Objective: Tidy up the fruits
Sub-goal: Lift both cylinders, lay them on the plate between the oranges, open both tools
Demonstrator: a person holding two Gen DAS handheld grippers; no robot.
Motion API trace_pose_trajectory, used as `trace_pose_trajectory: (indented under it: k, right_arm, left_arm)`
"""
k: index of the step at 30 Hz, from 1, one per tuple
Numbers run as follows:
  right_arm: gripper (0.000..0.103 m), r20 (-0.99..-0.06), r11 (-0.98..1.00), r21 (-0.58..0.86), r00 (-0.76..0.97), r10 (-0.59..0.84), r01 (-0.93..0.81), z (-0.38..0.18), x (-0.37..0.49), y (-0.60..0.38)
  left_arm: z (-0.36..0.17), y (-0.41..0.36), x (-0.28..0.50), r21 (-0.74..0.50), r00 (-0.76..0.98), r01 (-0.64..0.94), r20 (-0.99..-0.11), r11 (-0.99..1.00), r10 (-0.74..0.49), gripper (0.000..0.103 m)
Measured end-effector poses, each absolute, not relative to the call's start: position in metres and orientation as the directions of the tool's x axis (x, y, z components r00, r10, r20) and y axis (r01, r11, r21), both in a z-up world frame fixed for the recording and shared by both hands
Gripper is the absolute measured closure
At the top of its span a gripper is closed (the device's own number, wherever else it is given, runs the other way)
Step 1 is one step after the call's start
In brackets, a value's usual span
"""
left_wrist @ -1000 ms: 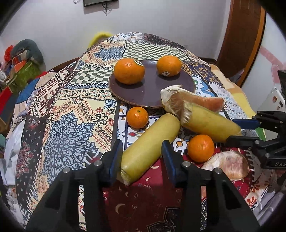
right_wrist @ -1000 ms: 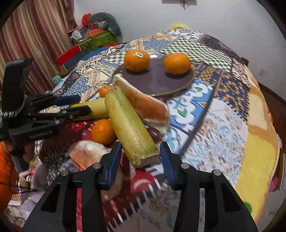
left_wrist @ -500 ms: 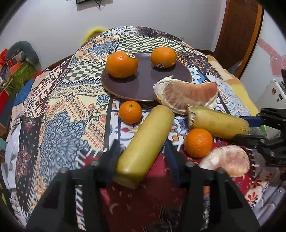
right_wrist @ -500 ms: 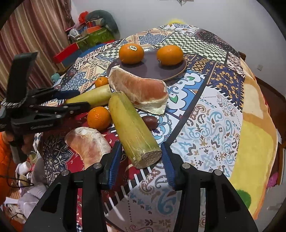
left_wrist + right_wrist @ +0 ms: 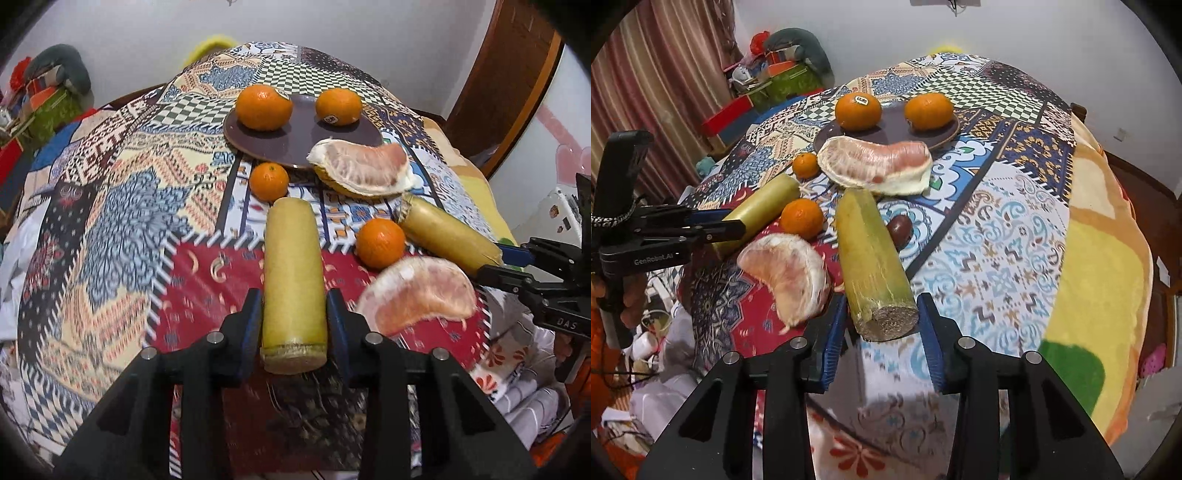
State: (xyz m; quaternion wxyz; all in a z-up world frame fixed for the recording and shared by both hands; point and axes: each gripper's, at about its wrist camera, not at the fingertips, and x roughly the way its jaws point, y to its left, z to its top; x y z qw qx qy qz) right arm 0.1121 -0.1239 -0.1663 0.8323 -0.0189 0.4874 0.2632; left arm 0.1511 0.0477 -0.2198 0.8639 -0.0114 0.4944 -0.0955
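Note:
A yellow sugarcane piece [image 5: 291, 266] lies lengthwise on the patterned cloth. My left gripper [image 5: 294, 325] is closing, and its pads press the near end from both sides. A second sugarcane piece [image 5: 871, 258] sits between the closing jaws of my right gripper [image 5: 882, 328], with the pads against its cut end. A dark plate [image 5: 295, 147] further back carries two oranges [image 5: 264, 107]. One pomelo wedge [image 5: 362, 171] rests at the plate's edge. Another pomelo wedge [image 5: 786, 273] lies between the two canes. Two small mandarins [image 5: 380, 242] sit near them.
A dark date-like fruit [image 5: 899, 230] lies right of the second cane. The round table drops away on every side under the cloth [image 5: 1015, 240]. Boxes and bags [image 5: 768, 85] are stacked by the curtain on the left. A hand [image 5: 631, 299] holds the left gripper's handle.
Both jaws have narrowed onto their canes. The left cane swung from slanted to straight ahead. The right cane came off the pomelo wedge toward the table's near edge.

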Motion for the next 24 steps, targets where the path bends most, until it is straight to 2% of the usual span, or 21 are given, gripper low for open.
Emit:
trace_pose_trajectory:
  k: [6,24]
  right_arm:
    - [0.069,-0.83,0.851,0.223,0.366,0.421,-0.475,-0.164,0.112,-0.124]
    - [0.066,-0.821,0.847,0.27,0.35,0.451,-0.458,-0.177,0.146,-0.099]
  left_arm:
    - [-0.218,0.046,0.138,-0.114,0.486,0.155,-0.856,0.981,-0.176,0.068]
    - [-0.238,0.047,0.181,-0.156,0.455,0.122,-0.869,0.98,-0.195,0.067]
